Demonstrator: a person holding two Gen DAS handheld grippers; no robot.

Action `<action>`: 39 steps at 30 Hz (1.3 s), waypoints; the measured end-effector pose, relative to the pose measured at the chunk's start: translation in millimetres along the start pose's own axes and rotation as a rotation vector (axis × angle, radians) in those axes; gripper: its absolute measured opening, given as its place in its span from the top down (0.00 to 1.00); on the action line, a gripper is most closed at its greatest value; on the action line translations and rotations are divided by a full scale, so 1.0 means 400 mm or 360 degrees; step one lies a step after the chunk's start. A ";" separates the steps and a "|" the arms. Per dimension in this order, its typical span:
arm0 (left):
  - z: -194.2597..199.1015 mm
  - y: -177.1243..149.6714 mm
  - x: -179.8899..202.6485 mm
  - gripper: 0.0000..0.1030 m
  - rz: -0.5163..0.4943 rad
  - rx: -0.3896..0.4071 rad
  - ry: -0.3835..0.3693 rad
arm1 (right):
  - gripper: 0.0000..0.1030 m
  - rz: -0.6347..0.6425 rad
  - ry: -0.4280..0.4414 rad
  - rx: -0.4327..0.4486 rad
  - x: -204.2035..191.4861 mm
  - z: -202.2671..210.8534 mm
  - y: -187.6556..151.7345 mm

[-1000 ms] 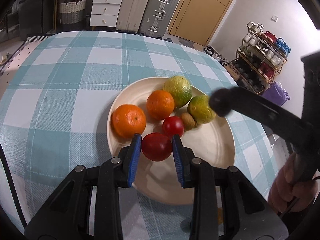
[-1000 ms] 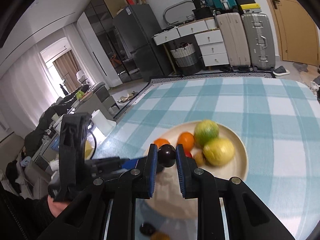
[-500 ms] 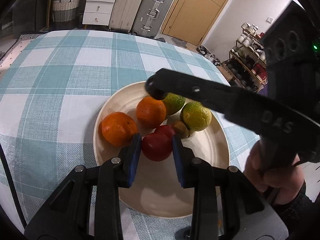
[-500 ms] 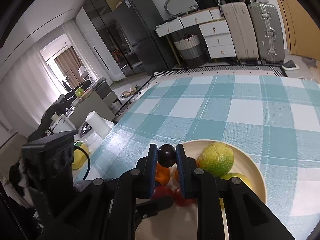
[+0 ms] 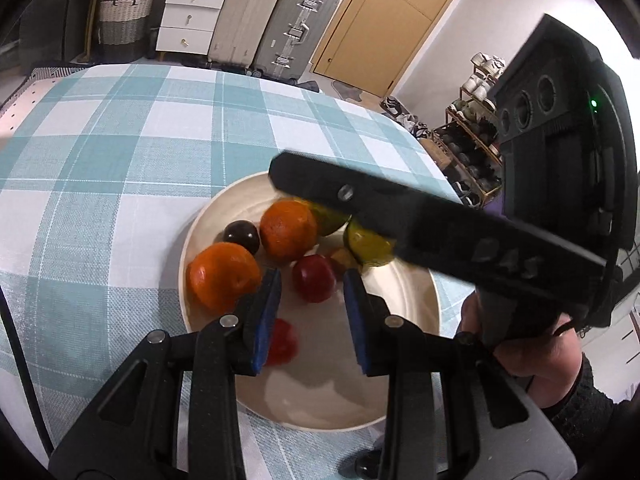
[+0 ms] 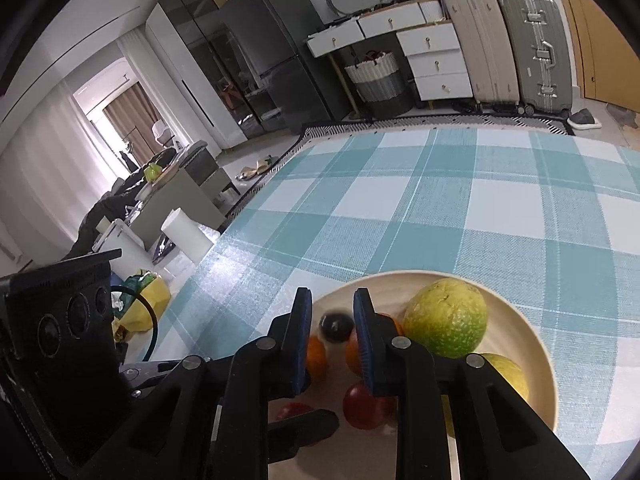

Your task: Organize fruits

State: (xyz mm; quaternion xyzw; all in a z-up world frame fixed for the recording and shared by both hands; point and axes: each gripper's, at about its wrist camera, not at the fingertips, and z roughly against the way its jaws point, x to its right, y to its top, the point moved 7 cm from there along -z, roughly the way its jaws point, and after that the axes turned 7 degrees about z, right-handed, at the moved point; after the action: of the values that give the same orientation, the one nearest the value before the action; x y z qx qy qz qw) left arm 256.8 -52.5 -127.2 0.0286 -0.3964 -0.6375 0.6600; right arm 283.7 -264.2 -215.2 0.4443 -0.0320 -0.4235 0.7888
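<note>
Resting on the cream plate (image 5: 404, 300), small dark plum (image 5: 241, 235) just behind the near orange (image 5: 224, 274) and beside the second orange (image 5: 289, 230); blurred in the right wrist view, likely just let go and maybe rolling. Judged light, smooth, a bit slippery, thin-skinned; best taken across its widest part with gentle pressure. Right gripper (image 6: 331, 322) jaws opening, plum (image 6: 338, 327) between the pads and apparently clear of them. Left gripper (image 5: 311, 312) pads set apart, nothing clamped; a red tomato-like fruit (image 5: 313, 283) lies just ahead of the tips, another red fruit (image 5: 282, 342) blurred under the left pad. Further round: two green-yellow citrus (image 6: 446, 323), a small brown fruit, all crowded at the plate's far half. Right gripper's arm crosses above the plate, hiding the citrus in the left wrist view. Checked cloth on the surface (image 5: 120, 152) around. Crowding leaves little finger room; any nudge could set round fruit rolling.
</note>
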 end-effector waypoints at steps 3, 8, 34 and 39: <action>0.014 -0.005 0.008 0.72 -0.0008 0.0012 0.0001 | 0.53 -0.0024 -0.0004 0.0061 0.005 0.031 0.006; 0.049 -0.015 0.025 0.72 -0.0020 0.0035 0.0001 | 0.47 -0.0055 -0.0040 0.0151 0.009 0.100 0.010; 0.248 -0.151 0.050 0.21 -0.0083 0.0225 0.0252 | 0.06 -0.0072 -0.0146 0.0342 -0.084 0.372 -0.200; 0.250 -0.184 0.047 0.20 -0.0078 0.0192 0.0284 | 0.04 -0.0066 -0.0169 0.0328 -0.098 0.380 -0.238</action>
State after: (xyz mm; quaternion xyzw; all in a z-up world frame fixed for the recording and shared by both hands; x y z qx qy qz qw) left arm 138.1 -35.6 -89.6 0.1347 -0.3727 -0.6234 0.6740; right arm 133.0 -362.6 -180.1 0.5006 -0.1079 -0.4572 0.7271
